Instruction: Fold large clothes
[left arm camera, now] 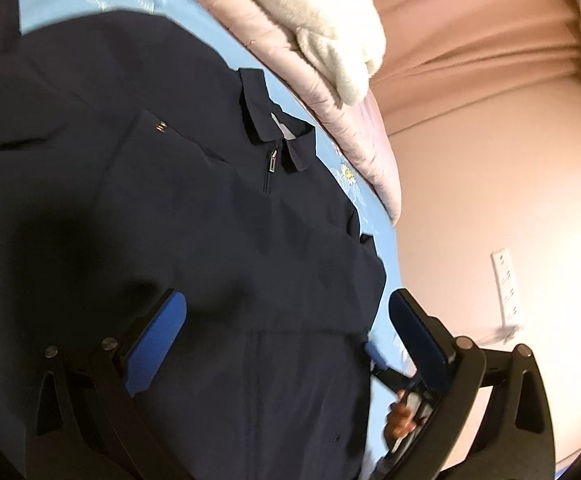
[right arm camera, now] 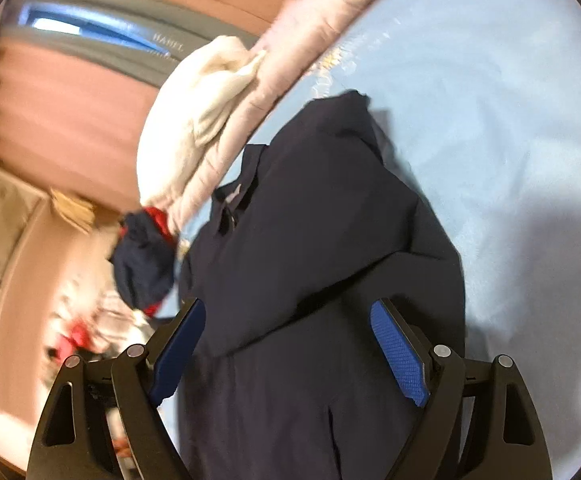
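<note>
A dark navy zip jacket (left arm camera: 194, 216) lies spread on a light blue bed sheet (left arm camera: 54, 4), collar and zipper pull toward the pillows. My left gripper (left arm camera: 286, 320) is open above the jacket's lower body, blue pads wide apart, nothing between them. The other gripper's tip and a hand show at the jacket's edge (left arm camera: 402, 404). In the right wrist view the jacket (right arm camera: 314, 240) has one side folded over itself. My right gripper (right arm camera: 286, 336) is open just above the fabric and holds nothing.
A pink quilt (left arm camera: 330, 92) and a cream fluffy blanket (left arm camera: 330, 12) lie along the bed's far side. Pink curtains and a wall with a socket strip (left arm camera: 506, 284) stand beyond. A navy and red garment (right arm camera: 142, 256) hangs off the bed's edge, with clutter on the floor.
</note>
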